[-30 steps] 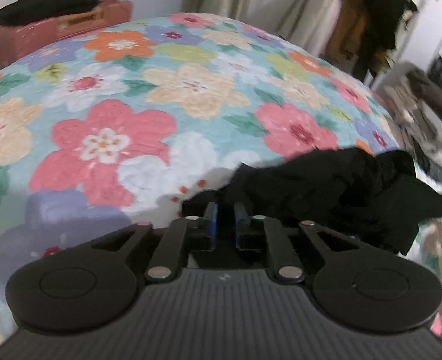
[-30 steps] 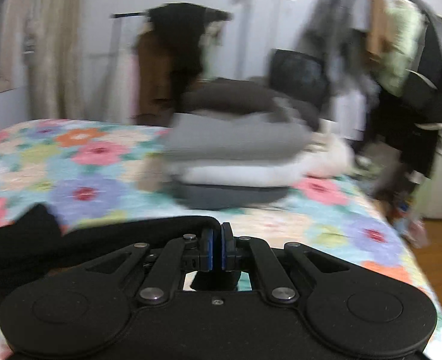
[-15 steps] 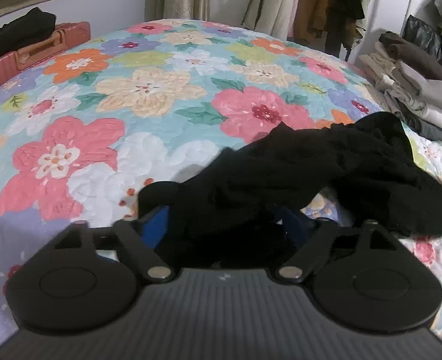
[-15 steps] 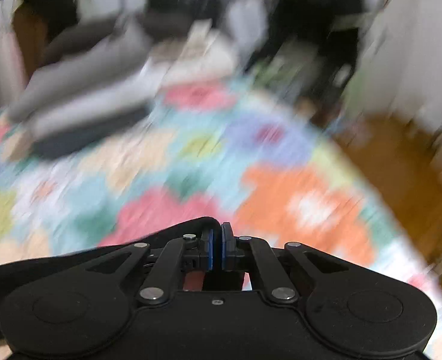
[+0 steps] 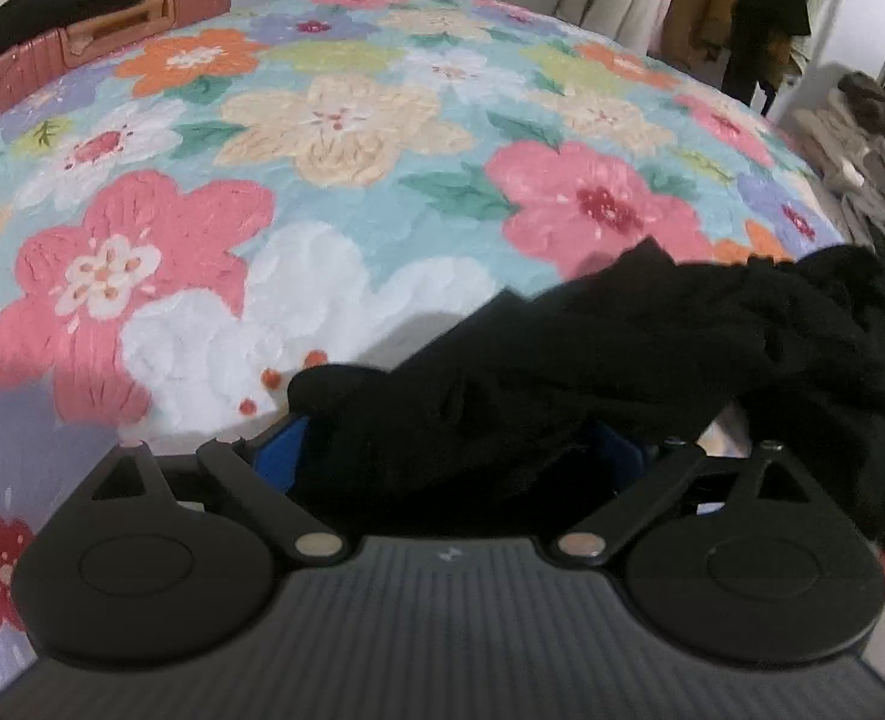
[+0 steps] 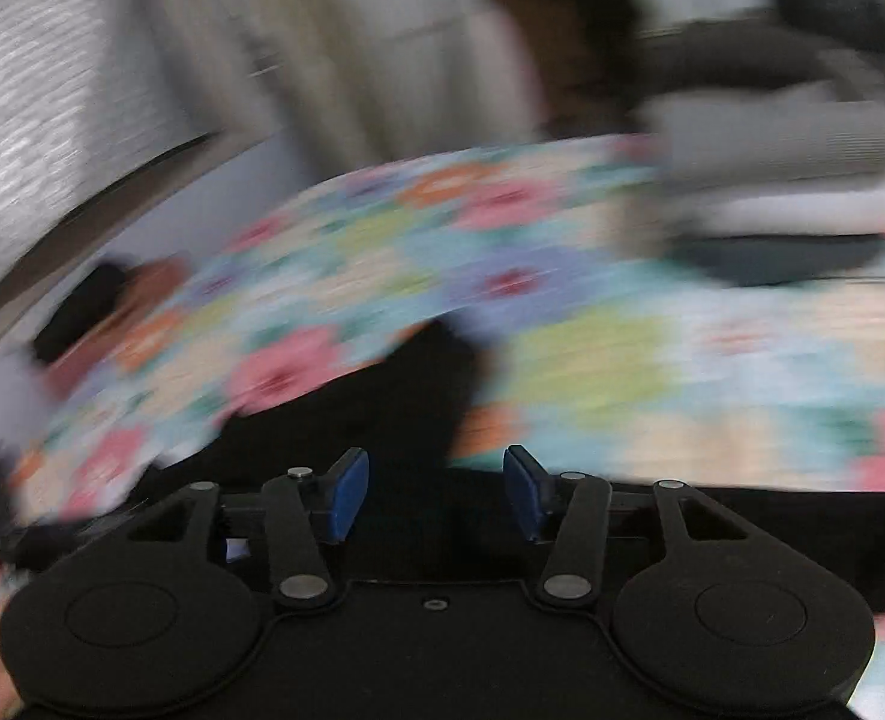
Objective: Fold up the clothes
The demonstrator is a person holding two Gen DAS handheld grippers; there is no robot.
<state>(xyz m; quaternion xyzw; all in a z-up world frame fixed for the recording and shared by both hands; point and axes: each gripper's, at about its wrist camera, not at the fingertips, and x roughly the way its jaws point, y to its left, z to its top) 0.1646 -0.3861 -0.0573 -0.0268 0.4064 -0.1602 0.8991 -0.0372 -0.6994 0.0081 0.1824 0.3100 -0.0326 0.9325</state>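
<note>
1. Black garment (image 5: 652, 360) lies crumpled on the bed (image 5: 346, 180), on a floral quilt, toward its near right part in the left wrist view.
2. Left tongs (image 5: 454, 456): jaws have just been opening and now stand wide. The near end of the garment is bunched between the blue pads (image 5: 280, 450) and covers most of them; the pads do not appear to press on it.
3. Right tongs (image 6: 436, 492): jaws have just been opening, now partly apart. Black cloth lies under and between the pads (image 6: 346, 492), not clamped. This view is heavily motion-blurred.
4. Stack of folded clothes (image 6: 790, 180) sits on the far right part of the bed, well apart from the black garment.
5. Pink suitcase (image 5: 82, 54) stands beyond the bed's far left edge with a dark item on top.
6. Hanging clothes (image 5: 742, 12) behind the bed.
</note>
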